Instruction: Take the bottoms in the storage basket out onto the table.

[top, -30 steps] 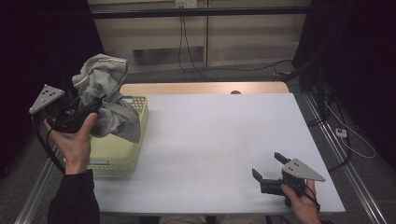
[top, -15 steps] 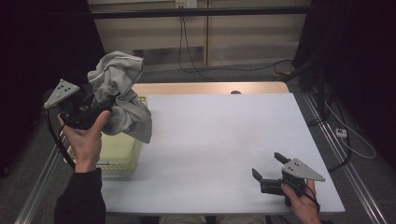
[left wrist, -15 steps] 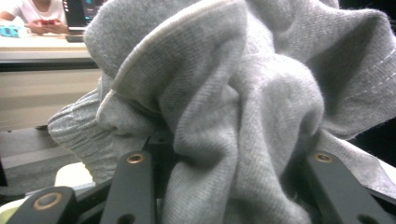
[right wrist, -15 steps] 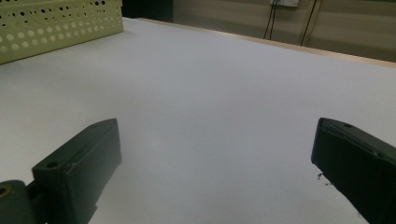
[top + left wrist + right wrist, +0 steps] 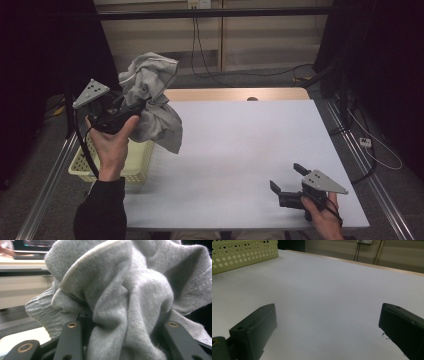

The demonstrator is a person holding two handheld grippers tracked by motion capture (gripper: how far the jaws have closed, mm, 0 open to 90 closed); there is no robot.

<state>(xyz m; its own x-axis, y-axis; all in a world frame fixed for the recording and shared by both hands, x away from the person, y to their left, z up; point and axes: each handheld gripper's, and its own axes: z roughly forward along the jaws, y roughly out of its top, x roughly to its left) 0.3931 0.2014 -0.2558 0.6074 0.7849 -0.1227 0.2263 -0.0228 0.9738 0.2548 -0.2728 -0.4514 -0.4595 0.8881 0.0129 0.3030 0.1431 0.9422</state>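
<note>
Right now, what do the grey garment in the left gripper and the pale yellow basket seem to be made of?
The bunched grey garment looks like soft knitted fabric, perhaps cotton jersey: fine ribbed weave, fuzzy matte surface, stitched hem. The pale yellow perforated basket looks like moulded plastic: rigid wall, even rows of round holes, slight sheen.

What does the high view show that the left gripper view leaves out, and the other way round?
High view alone: the white table, the yellow perforated basket at its left edge, and the right gripper resting open near the front right corner. Left gripper view alone: the knit weave and a pale seam of the grey garment up close. Both: the left gripper shut on that garment, lifted above the basket.
</note>
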